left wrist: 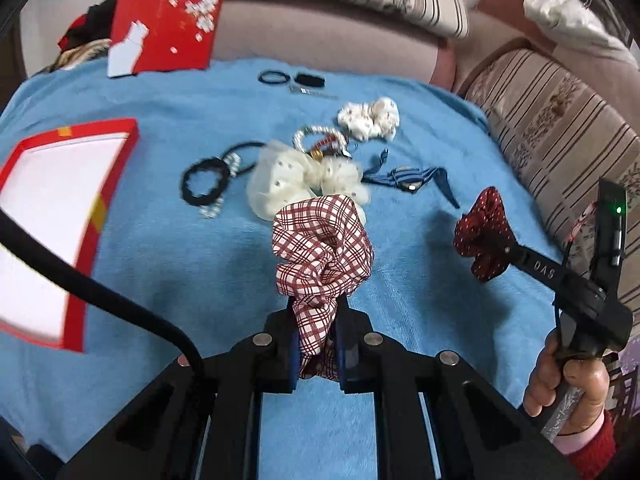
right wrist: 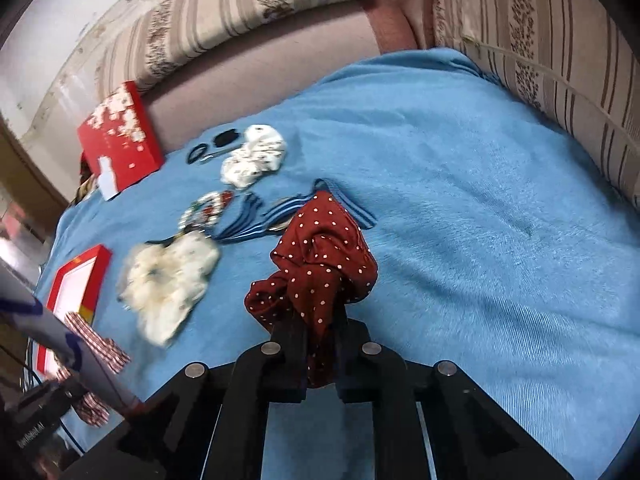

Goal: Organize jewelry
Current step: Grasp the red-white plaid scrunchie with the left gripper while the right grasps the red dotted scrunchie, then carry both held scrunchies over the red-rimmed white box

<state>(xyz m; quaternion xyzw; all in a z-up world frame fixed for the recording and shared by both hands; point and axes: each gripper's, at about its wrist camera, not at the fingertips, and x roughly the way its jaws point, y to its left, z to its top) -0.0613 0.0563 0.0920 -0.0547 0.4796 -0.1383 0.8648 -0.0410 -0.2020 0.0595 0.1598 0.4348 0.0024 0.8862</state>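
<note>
My left gripper is shut on a red-and-white plaid scrunchie and holds it above the blue blanket. My right gripper is shut on a dark red polka-dot scrunchie, also lifted; it shows at the right of the left wrist view. On the blanket lie a cream tulle scrunchie, a white floral scrunchie, a black hair tie, a pearl bracelet and a blue striped ribbon clip. An open red box with a white inside lies at the left.
The red box lid with white flowers leans at the back left. Small black hair ties lie at the far edge. Striped sofa cushions border the blanket at the back and right. A black cable crosses the left.
</note>
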